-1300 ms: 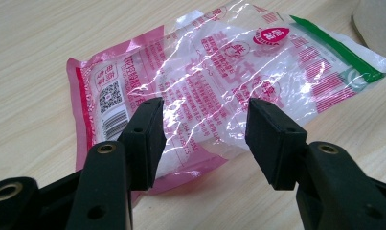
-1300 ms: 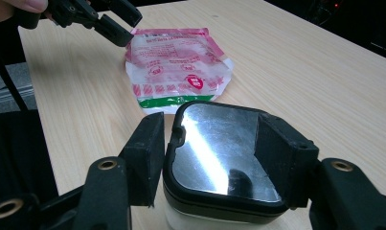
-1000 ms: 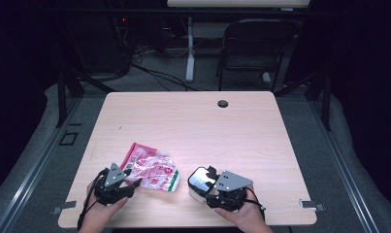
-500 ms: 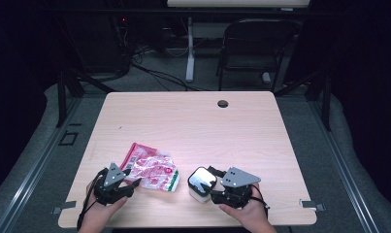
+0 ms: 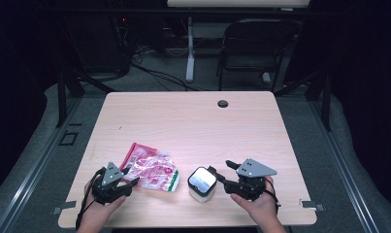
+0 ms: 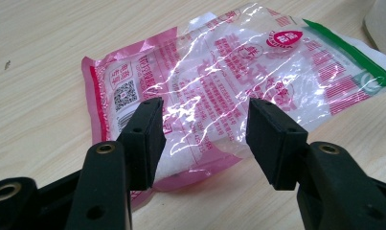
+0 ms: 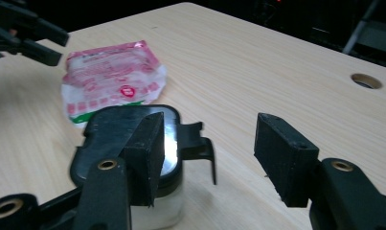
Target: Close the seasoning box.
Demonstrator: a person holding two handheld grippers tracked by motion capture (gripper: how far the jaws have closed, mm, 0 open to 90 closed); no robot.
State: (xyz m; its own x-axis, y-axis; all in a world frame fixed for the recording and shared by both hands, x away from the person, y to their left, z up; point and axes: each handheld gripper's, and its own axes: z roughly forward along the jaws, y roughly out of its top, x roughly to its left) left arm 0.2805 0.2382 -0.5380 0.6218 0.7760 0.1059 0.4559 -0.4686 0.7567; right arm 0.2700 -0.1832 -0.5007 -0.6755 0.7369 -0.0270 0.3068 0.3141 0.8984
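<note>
Desk [image 5: 193, 121]: pink bag [image 5: 152, 170] flat near front edge, jar [image 5: 202, 183] just right of it. My left gripper [image 5: 127, 183]: jaws wide over bag's corner. My right gripper [image 5: 219, 174]: jaws wide, beside jar, empty.

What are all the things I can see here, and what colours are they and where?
plastic bag: one, pink and clear with a green strip at one end, lying flat near the table's front edge, left of the jar
jar: one, white with a black lid that has a shiny top and a side latch, standing beside the bag
table: one, light wood, with a round hole near its far edge
chair: one, dark, on the floor behind the table
left gripper: one, black, jaws open just at the bag's edge
right gripper: one, black, jaws open beside the jar
hands: two, at the front edge, one holding each gripper
</note>
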